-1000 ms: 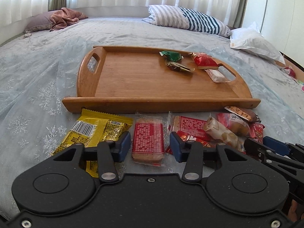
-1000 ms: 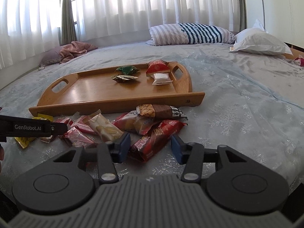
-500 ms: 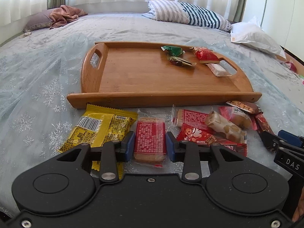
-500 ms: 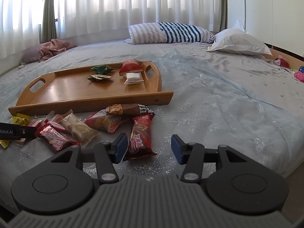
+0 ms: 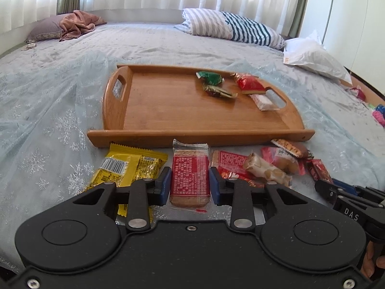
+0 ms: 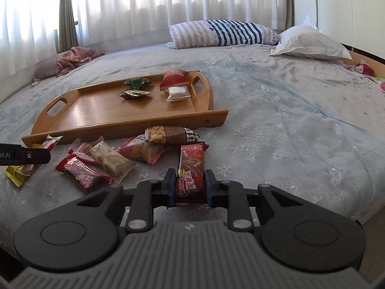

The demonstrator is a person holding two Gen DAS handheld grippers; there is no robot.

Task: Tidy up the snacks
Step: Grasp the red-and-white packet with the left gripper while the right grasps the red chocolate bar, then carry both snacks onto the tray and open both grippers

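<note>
left wrist view: our left tongs (image 5: 190,184) are clenched on the red-label biscuit pack (image 5: 190,177), and the change here is small but useful: the blue pads (image 5: 166,184) have drawn in from a looser fit to pressing both long edges, and the pack looks just lifted off the bed (image 5: 48,91). it sits near us, in front of the wooden tray (image 5: 192,133), with the yellow packets (image 5: 125,168) to its left and the loose pile of snacks (image 5: 264,166) to its right. we judge this grasp ready to carry. the tongs point forward and downward toward the tray's near rim.

right wrist view: the bigger change is here. our right tongs (image 6: 189,186) have just been closing, and they now grasp the near end of the dark red chocolate bar (image 6: 191,171), which was lying free between open jaws a moment ago. the bar lies on the bed at the right of the snack pile, near us, its far end pointing at the tray. four wrapped snacks already lie at the tray's far right. both hands now hold one item each, so we judge the next move is over the rim.
</note>
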